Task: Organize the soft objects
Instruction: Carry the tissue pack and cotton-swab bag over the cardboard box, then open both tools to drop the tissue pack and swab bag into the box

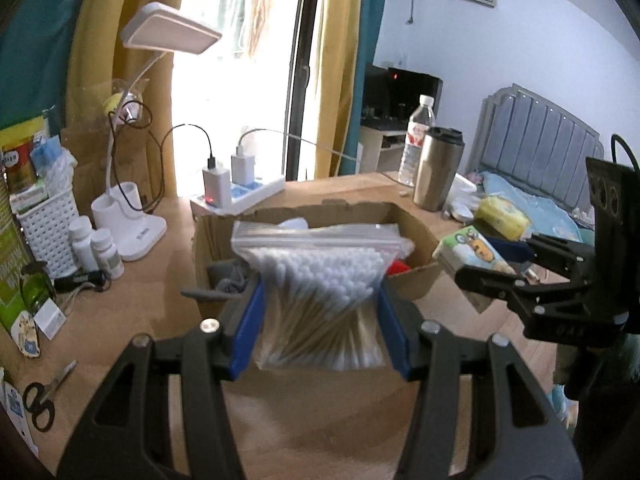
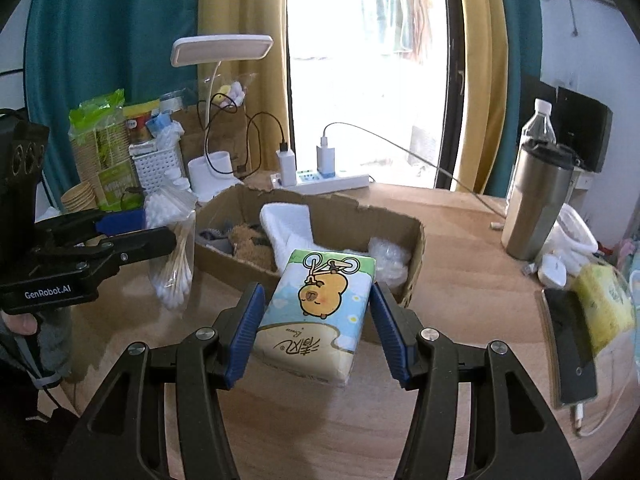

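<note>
— Hand-held gripper on the left (image 1: 320, 328): what has it got?

— Its blue pads are closed on a clear zip bag of cotton swabs (image 1: 320, 284), held up off the desk (image 1: 304, 412) with the zip strip on top. Straight ahead of it, just past the bag, sits the open cardboard box (image 1: 412, 280); grey cloth and something red show inside.

— Any writing on that side?

— "GenRobot.AI" in white on the left tool's body, readable from the right wrist view. Far to its left stands a green sleeve of paper cups (image 2: 105, 148) beside a white perforated basket (image 1: 48, 224); the print on the sleeve is too small to read.

— And the right hand-held gripper (image 2: 318, 322)?

— Clamped on a tissue pack (image 2: 316, 312), its pads pressing both long sides. The wrapper shows a cartoon capybara with a bicycle and Chinese characters I can't make out. The pack hangs at the box's near wall. Ahead, in the box, lie a white folded cloth (image 2: 288, 224), a brown plush (image 2: 250, 240) and a clear plastic bundle (image 2: 390, 256).

— Further right?

— A steel tumbler (image 2: 538, 208) with a black lid, a water bottle (image 2: 538, 124) behind it, and a yellow tissue pack (image 2: 604, 308) at the desk edge.

— The room?

— Light wood-grain desk, white lamp (image 2: 222, 50), power strip (image 2: 332, 180) with two chargers, mustard and teal curtains, bright window, a bed (image 1: 532, 208) beyond.
</note>
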Demonstrator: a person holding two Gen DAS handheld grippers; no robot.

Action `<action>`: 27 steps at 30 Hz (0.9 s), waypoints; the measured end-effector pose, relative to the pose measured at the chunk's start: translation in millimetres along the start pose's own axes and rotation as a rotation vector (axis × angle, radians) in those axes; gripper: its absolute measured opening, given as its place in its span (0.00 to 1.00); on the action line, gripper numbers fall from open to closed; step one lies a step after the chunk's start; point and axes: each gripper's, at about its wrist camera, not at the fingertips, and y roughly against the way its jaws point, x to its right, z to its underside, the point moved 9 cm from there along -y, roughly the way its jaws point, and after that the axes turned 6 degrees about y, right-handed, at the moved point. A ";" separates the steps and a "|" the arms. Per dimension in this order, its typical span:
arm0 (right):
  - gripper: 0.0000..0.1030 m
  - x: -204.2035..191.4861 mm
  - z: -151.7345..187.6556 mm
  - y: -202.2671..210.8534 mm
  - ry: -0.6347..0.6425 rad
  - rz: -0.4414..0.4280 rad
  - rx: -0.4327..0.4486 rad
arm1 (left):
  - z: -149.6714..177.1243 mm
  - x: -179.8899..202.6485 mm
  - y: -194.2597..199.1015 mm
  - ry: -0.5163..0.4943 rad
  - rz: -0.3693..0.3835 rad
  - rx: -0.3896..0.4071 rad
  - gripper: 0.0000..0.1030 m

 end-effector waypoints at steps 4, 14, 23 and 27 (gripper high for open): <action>0.56 2.7 -10.1 1.5 0.002 0.012 0.025 | -6.2 -1.8 -2.3 0.001 0.006 0.010 0.53; 0.56 11.6 -28.0 -5.5 0.002 0.034 0.071 | -25.5 -8.2 -10.0 0.033 0.025 0.047 0.53; 0.56 18.4 -36.4 -18.0 0.000 0.038 0.077 | -26.8 -14.2 -28.1 0.039 0.018 0.039 0.53; 0.56 20.2 -40.0 -24.2 0.004 0.040 0.079 | -28.3 -17.5 -36.3 0.037 0.014 0.035 0.53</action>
